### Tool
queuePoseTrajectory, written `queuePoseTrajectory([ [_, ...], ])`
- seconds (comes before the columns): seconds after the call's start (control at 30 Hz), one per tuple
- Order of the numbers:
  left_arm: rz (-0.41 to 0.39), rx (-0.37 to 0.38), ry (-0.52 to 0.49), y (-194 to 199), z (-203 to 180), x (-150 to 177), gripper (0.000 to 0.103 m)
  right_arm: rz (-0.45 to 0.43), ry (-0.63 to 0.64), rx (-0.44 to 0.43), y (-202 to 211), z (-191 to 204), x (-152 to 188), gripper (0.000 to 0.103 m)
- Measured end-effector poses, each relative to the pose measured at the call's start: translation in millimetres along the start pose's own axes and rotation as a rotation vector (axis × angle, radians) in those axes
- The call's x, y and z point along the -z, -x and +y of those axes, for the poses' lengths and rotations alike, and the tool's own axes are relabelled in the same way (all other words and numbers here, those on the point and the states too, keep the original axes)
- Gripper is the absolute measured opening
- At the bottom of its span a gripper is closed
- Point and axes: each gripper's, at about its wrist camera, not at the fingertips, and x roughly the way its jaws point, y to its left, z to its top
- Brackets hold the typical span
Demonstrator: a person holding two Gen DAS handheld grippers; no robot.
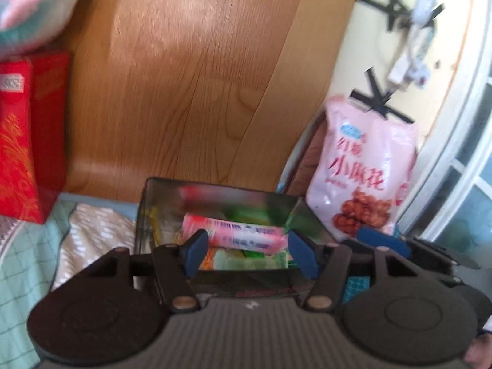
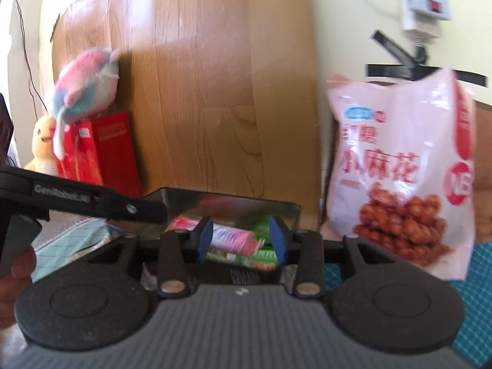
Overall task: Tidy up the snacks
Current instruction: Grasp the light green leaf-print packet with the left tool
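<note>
Blue-padded left gripper (image 1: 247,250) and right gripper (image 2: 243,240) both gape over the bin (image 2: 289,207); pink bag (image 2: 402,169) reads 小麻花.

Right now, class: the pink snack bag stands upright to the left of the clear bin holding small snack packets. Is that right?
Not quite. The pink snack bag stands upright to the right of the clear bin, not the left; the right wrist view shows it plainly. The bin does hold small snack packets.
</note>
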Motion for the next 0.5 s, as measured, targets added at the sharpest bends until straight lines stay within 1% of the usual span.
queuePoseTrajectory([
  [0.03,-0.015,0.019,0.007,12.2,1.2,2.7,0.061,0.005,-0.005,-0.013,10.5,-2.0,4.2,0.051],
  [0.07,-0.027,0.038,0.019,23.1,3.4,5.1,0.061,0.022,-0.006,-0.030,17.4,-4.2,9.5,0.061],
  [0.1,-0.038,0.052,0.033,35.1,6.7,8.6,0.063,0.052,-0.005,-0.057,24.7,-5.4,16.9,0.067],
  [0.13,-0.046,0.062,0.043,46.1,9.4,13.7,0.064,0.082,-0.001,-0.081,29.9,-5.6,24.8,0.078],
  [0.17,-0.049,0.068,0.052,57.0,12.1,20.3,0.065,0.120,0.007,-0.098,33.4,-4.4,34.1,0.082],
  [0.2,-0.047,0.070,0.060,66.3,14.1,27.0,0.065,0.152,0.023,-0.098,34.0,-1.7,41.8,0.084],
  [0.3,-0.013,0.097,0.091,89.4,19.5,50.5,0.065,0.247,0.129,-0.075,26.1,14.0,63.5,0.084],
  [0.33,0.003,0.105,0.098,96.3,19.7,59.6,0.065,0.270,0.158,-0.066,21.6,18.5,68.4,0.083],
  [0.37,0.016,0.111,0.101,101.8,19.5,67.9,0.065,0.295,0.186,-0.064,15.9,22.6,72.4,0.072],
  [0.4,0.028,0.112,0.102,107.7,19.8,76.9,0.065,0.313,0.209,-0.064,12.1,25.4,75.4,0.068],
  [0.43,0.040,0.110,0.100,113.2,18.8,85.5,0.065,0.298,0.218,-0.067,12.0,26.6,76.7,0.053],
  [0.5,0.059,0.104,0.097,121.6,16.7,99.5,0.065,0.295,0.227,-0.063,15.9,28.8,72.2,0.053],
])
